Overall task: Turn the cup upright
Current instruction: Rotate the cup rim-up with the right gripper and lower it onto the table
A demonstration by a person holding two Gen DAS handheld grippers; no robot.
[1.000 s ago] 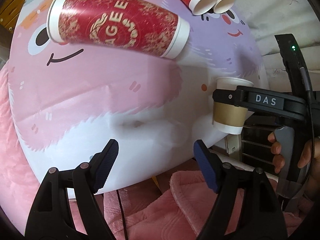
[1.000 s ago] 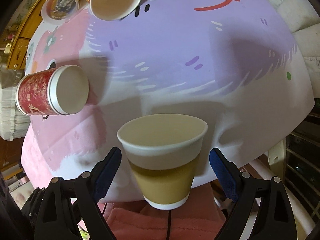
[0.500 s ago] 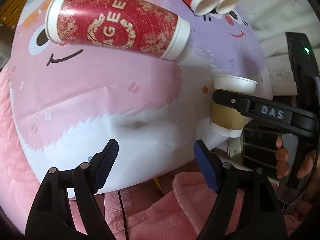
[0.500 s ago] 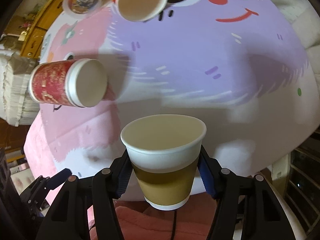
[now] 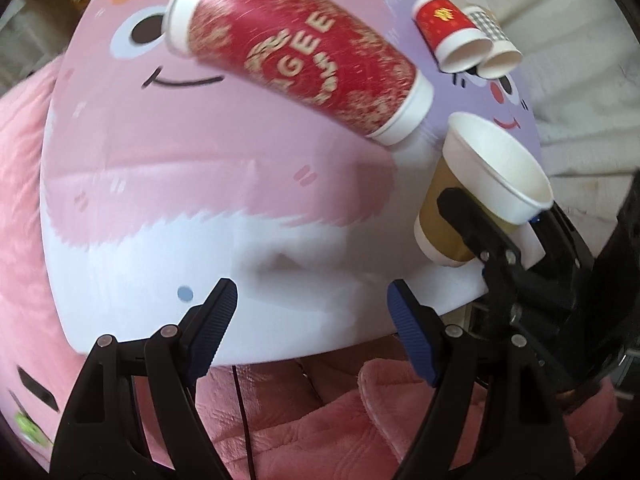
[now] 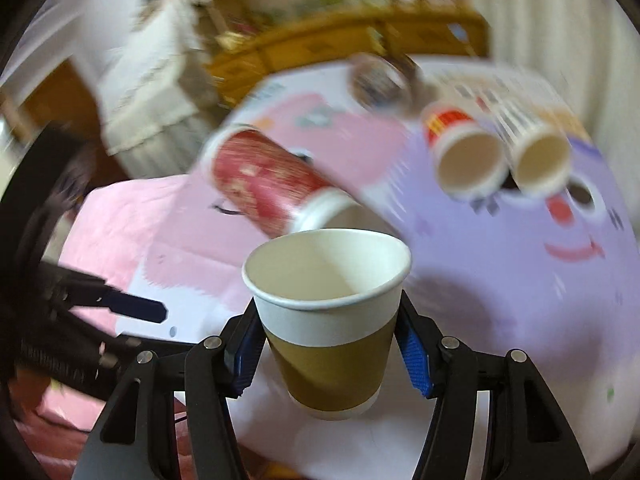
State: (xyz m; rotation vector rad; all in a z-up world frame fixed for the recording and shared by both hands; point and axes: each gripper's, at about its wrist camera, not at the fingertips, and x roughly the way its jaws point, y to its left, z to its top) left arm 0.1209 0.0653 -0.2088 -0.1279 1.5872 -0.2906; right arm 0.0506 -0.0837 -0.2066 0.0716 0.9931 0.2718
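Change: right gripper has clamped onto the brown-sleeved cup since a second ago, and the view has swung up to take in the room.
Left wrist view: left gripper hangs with fingers apart over the bench, a cartoon-face cover in pink, white and purple; pink blanket below its edge.
Same view, cups: big red cup on its side; small red cup and checked cup lying side by side behind.
Right wrist view: brown-sleeved cup mouth-up, slightly tilted, fingers pressed on both sides.
Room: blurred yellow cabinet beyond the bench.
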